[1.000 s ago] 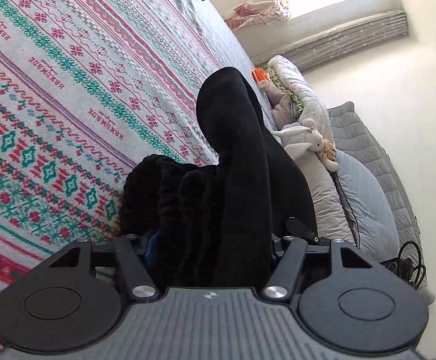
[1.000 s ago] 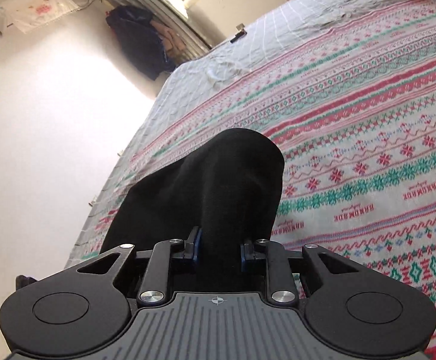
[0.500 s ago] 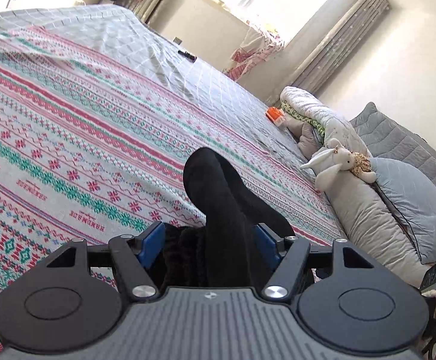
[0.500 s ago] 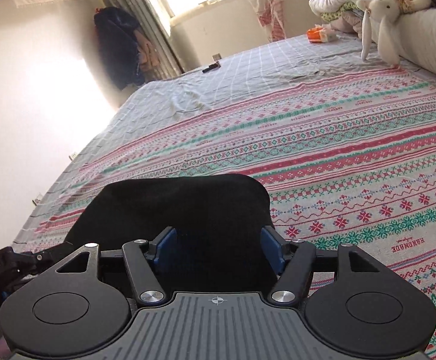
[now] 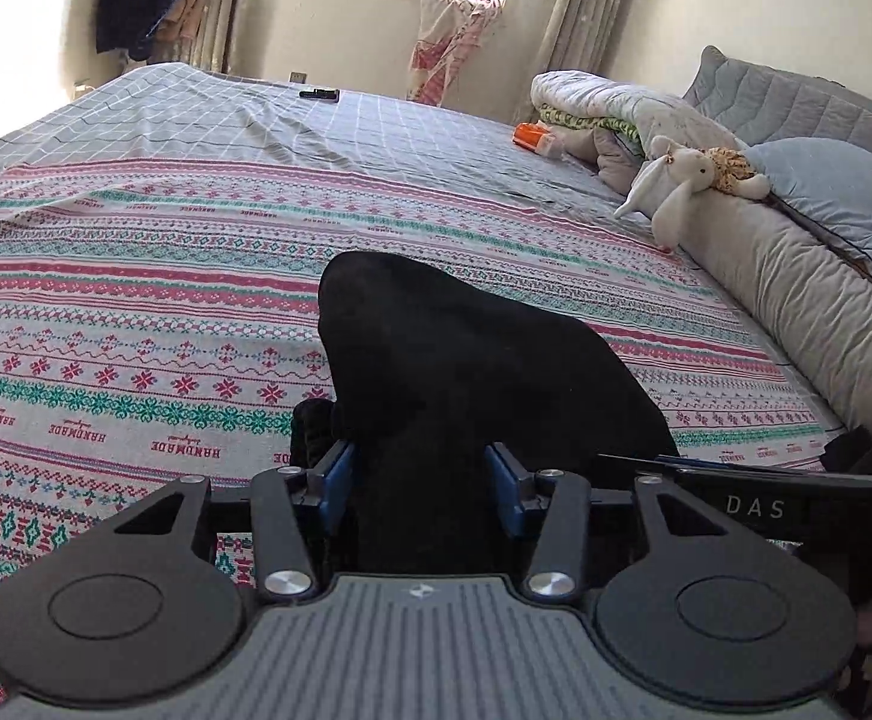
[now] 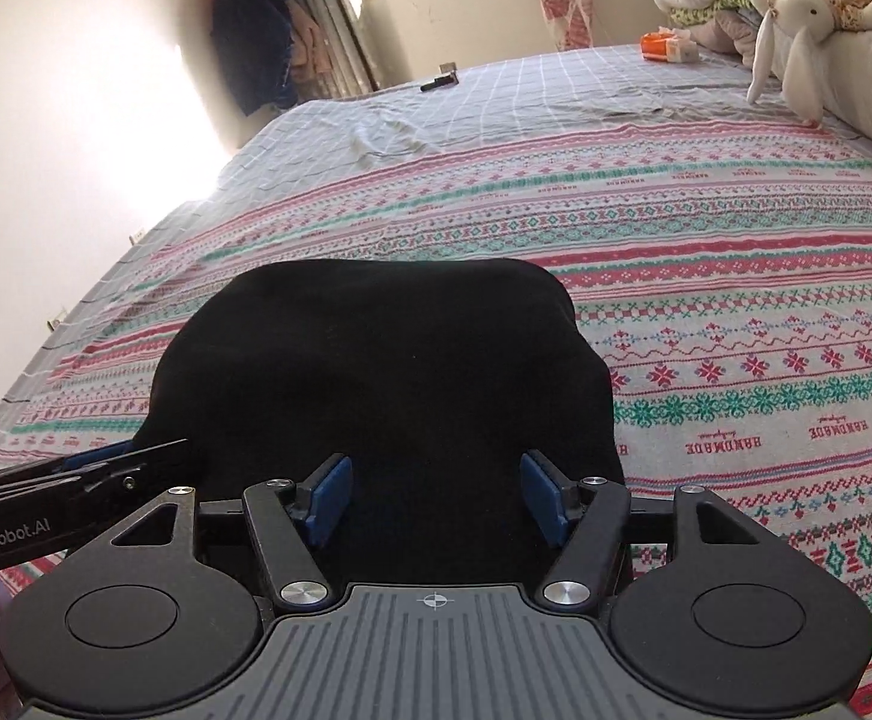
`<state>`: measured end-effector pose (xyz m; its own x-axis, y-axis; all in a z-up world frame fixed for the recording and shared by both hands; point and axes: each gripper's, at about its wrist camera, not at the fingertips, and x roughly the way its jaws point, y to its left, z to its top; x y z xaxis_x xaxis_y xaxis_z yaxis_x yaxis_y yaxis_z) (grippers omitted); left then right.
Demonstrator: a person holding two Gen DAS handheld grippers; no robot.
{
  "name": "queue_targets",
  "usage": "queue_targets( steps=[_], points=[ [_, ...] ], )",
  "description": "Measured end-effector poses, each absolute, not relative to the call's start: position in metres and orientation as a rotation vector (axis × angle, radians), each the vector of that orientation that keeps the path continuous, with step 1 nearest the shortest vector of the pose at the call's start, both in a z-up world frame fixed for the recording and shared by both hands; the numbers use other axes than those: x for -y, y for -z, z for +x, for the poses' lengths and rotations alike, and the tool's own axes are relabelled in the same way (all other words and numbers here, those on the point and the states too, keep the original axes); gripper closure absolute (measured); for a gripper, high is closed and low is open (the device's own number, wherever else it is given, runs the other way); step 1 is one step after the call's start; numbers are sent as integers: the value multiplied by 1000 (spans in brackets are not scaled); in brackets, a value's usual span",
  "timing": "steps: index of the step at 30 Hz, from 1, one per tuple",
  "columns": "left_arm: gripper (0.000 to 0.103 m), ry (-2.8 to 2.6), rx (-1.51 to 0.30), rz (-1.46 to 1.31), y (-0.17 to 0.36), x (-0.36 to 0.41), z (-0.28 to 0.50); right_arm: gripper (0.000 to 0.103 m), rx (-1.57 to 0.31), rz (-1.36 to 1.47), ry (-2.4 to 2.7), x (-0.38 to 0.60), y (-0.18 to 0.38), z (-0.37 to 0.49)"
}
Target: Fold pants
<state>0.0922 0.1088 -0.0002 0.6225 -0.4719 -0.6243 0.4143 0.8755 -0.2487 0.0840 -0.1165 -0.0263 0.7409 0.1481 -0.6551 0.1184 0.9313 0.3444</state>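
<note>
The black pants (image 5: 466,372) lie folded in a thick bundle on the patterned bedspread (image 5: 135,312), right in front of both grippers. My left gripper (image 5: 420,480) is open, its blue pads on either side of the near edge of the bundle. My right gripper (image 6: 439,498) is open too, jaws wide apart over the near edge of the pants (image 6: 387,372). The right gripper's body (image 5: 796,504) shows at the right in the left wrist view, and the left gripper's body (image 6: 45,504) at the left in the right wrist view.
A long grey pillow (image 5: 796,276) with a white plush rabbit (image 5: 676,186) lines the bed's right side. A folded quilt (image 5: 604,108), an orange packet (image 5: 535,138) and a black remote (image 5: 318,95) lie farther back. Dark clothes (image 6: 249,30) hang by the window.
Both grippers opened and let go of the pants, which went from hanging lifted to lying folded on the bed. Both cameras swung level with the bed.
</note>
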Motion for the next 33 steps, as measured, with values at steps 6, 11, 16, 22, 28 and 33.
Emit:
queue_targets(
  steps=[6, 11, 16, 22, 28, 33],
  points=[
    [30, 500, -776, -146, -6, -120, 87, 39, -769, 419, -40, 118, 23, 84],
    [13, 435, -754, -93, -25, -115, 70, 27, -726, 405, -32, 126, -5, 67],
    [0, 370, -785, -93, -34, -114, 52, 13, -725, 359, 72, 136, -24, 38],
    [0, 281, -794, 54, -35, -97, 27, 5, -738, 365, 196, 153, -29, 16],
    [0, 193, -808, 132, -34, -87, 2, 0, -756, 272, 252, 146, -33, -5],
    [0, 152, -862, 113, -25, -80, -8, 0, -804, 238, 237, 136, -18, -21]
  ],
)
